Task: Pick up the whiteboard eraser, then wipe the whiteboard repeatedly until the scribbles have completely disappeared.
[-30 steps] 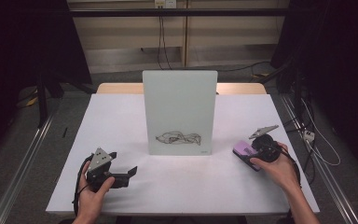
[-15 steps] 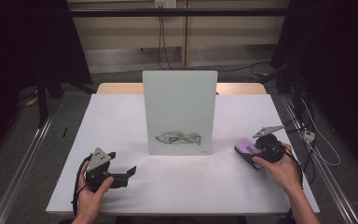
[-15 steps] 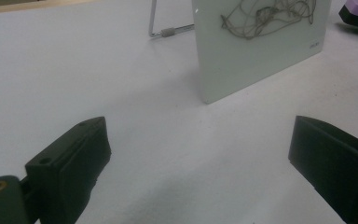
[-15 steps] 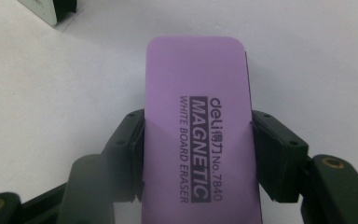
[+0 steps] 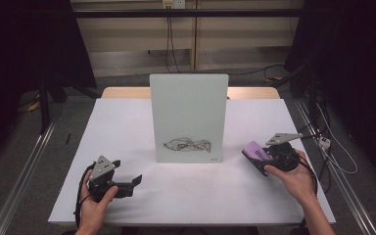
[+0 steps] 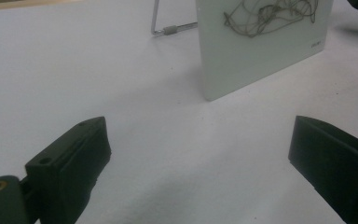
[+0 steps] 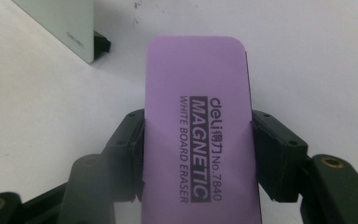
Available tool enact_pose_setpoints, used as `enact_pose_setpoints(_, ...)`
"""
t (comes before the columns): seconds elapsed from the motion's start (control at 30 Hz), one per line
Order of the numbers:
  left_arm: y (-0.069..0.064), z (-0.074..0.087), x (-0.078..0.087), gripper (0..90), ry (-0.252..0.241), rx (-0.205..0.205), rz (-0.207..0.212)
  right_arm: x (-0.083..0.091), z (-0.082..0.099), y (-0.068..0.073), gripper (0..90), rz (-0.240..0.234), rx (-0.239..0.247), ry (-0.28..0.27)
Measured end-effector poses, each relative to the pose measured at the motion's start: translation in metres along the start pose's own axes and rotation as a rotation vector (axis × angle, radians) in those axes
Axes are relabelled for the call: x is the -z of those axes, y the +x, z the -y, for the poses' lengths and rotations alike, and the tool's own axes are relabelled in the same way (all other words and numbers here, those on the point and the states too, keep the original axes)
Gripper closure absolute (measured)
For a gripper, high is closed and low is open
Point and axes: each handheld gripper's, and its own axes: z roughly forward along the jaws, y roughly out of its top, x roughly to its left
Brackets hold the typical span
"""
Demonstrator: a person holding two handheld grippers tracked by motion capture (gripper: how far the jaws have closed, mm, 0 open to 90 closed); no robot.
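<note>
A small whiteboard (image 5: pixel 188 117) stands upright at the table's middle, with a dark scribble (image 5: pixel 187 145) near its bottom; the board (image 6: pixel 261 42) also rises ahead in the left gripper view. My right gripper (image 5: pixel 263 157) is shut on a purple whiteboard eraser (image 5: pixel 255 151), right of the board and low over the table. In the right gripper view the eraser (image 7: pixel 198 135) sits clamped between both jaws, its printed face up. My left gripper (image 5: pixel 129 185) rests at the front left, open, nothing between its jaws (image 6: pixel 200 163).
The white table (image 5: pixel 127 127) spreads around the board. A wire stand (image 6: pixel 172 29) props the board from behind. Cables trail off the table's right edge (image 5: pixel 325 144). Dark floor and metal rails flank both sides.
The right gripper with the eraser has shifted slightly to the right and nearer the front. The left gripper has stayed put.
</note>
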Motion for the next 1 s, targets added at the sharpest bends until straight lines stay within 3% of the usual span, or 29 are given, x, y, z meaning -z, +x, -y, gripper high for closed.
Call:
enact_pose_setpoints(0.2, 0.002, 0.001, 0.0, 5.2, -0.005, 0.022, -0.002, -0.002, -0.003, 0.008, 41.2, -0.022, 0.003, -0.057)
enact_pose_setpoints(0.77, 0.0, 0.001, 0.001, 5.2, 0.002, 0.004, -0.01, 0.0, -0.008, 0.029, 41.4, -0.05, 0.032, -0.141)
enact_pose_setpoints(1.0, 0.001, 0.001, 0.001, 5.2, 0.001, 0.007, -0.012, 0.003, -0.014, 0.038, 41.4, -0.076, 0.061, -0.208)
